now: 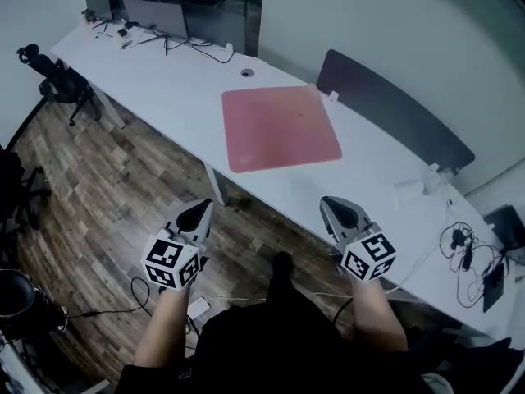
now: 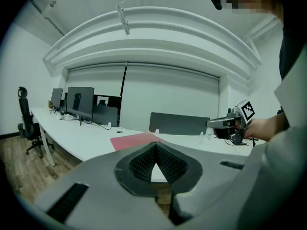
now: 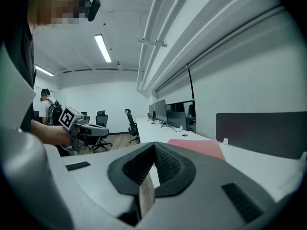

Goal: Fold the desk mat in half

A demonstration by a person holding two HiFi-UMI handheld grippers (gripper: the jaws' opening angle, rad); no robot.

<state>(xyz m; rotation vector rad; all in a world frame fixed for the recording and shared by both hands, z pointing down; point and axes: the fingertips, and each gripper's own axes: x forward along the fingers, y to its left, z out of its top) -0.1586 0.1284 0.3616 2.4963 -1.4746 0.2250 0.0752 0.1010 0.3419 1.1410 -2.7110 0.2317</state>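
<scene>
On the long curved white desk [image 1: 172,84], near its middle: pink rectangular desk mat [image 1: 279,127], lying flat and fully spread, one layer only. Just behind its far edge, dark grey upright divider panel [image 1: 394,113]. Off its far left corner, small round cable hole [image 1: 247,73] in the desk top.

Short of the desk's near edge, over the brown wood-plank floor [image 1: 107,179]: left gripper [image 1: 197,213] and right gripper [image 1: 339,210], each held in a hand, each with a black-and-white marker cube at the back. Both well apart from the mat and touching nothing, tips aimed toward the desk. Left one nearer the mat's left side, right one nearer its right side.

Seen along the left gripper: black ribbed jaws closed tip to tip, nothing between them, pink mat and white desk beyond, right gripper off to the right. Seen along the right gripper: jaws likewise pressed together and empty, mat ahead and slightly to the right, divider panel behind it, left gripper off to the left.

Farther off, at the desk's far left end: dark monitors [image 1: 156,11] with cables trailing in front. Beside that end, on the floor, black office chair [image 1: 53,76]. Toward the desk's right end, tangle of black cables [image 1: 463,249]. Far back in the room, in the right gripper view, person with a backpack [image 3: 48,110], too small for more detail.
</scene>
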